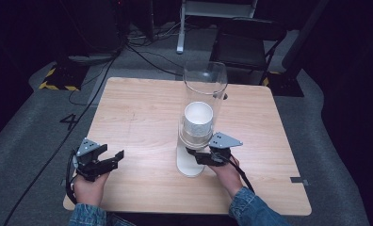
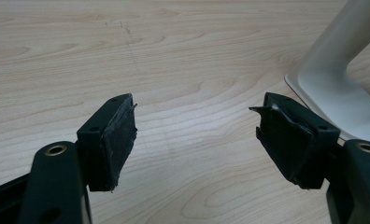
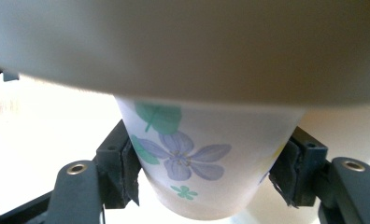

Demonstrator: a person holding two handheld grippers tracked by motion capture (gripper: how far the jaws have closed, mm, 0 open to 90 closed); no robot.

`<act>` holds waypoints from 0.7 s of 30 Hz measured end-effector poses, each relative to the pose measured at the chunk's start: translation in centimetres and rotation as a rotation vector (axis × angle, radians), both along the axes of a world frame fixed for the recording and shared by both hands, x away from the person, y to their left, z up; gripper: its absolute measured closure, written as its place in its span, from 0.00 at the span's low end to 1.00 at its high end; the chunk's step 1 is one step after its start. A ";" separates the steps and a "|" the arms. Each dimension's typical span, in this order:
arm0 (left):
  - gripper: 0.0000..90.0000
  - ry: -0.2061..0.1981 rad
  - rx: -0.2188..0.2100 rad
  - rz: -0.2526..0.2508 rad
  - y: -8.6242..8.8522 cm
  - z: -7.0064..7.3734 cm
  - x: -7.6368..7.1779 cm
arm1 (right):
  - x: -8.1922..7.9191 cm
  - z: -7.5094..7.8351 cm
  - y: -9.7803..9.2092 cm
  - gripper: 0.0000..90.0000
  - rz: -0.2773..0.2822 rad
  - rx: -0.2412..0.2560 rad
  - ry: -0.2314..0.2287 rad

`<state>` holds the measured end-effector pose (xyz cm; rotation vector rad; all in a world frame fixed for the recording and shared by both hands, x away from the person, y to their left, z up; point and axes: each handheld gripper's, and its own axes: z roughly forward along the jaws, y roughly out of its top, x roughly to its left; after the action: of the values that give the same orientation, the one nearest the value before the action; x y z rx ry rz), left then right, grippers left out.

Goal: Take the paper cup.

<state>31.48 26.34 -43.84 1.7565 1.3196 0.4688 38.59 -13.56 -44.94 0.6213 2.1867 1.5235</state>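
Light wood table (image 1: 137,117) on grey carpet (image 1: 34,136); black chair (image 1: 248,44) behind; cables (image 1: 142,52) on floor; surroundings dark.

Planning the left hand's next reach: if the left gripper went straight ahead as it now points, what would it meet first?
Probably nothing soon: the left gripper points over bare table, with the white dispenser base off to one side; depth is unclear.

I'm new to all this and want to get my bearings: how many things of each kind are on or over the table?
Grippers: 2, the left gripper and the right gripper
Cup dispenser: 1, the clear tube on its white stand
Paper cups: a stack in the tube, number unclear; 1 flowered cup sticks out below
Total: 4, counting the stack as one
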 end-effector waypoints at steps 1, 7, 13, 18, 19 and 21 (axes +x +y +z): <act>0.31 0.000 0.000 0.000 0.0 0.0 0.0 | 0.0 0.0 0.0 0.38 0.000 -0.003 -0.004; 0.31 0.002 -0.003 -0.002 0.0 0.0 0.0 | 0.2 -0.1 -0.2 0.38 -0.004 -0.023 -0.027; 0.31 0.004 -0.001 -0.003 0.0 0.0 0.0 | 0.1 -0.2 -0.2 0.38 -0.010 -0.017 -0.022; 0.31 0.005 -0.003 -0.001 0.0 -0.1 0.1 | 0.0 -0.3 -0.1 0.38 -0.016 0.003 -0.010; 0.31 0.005 -0.006 -0.001 0.0 -0.1 0.1 | 0.0 -0.4 -0.1 0.38 -0.015 0.012 -0.006; 0.31 0.005 -0.006 -0.002 -0.1 -0.1 0.1 | -0.1 -0.5 -0.1 0.38 -0.017 0.022 0.003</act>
<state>31.57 26.29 -43.90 1.7549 1.3213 0.4599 38.51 -13.61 -45.43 0.6476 2.1644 1.5404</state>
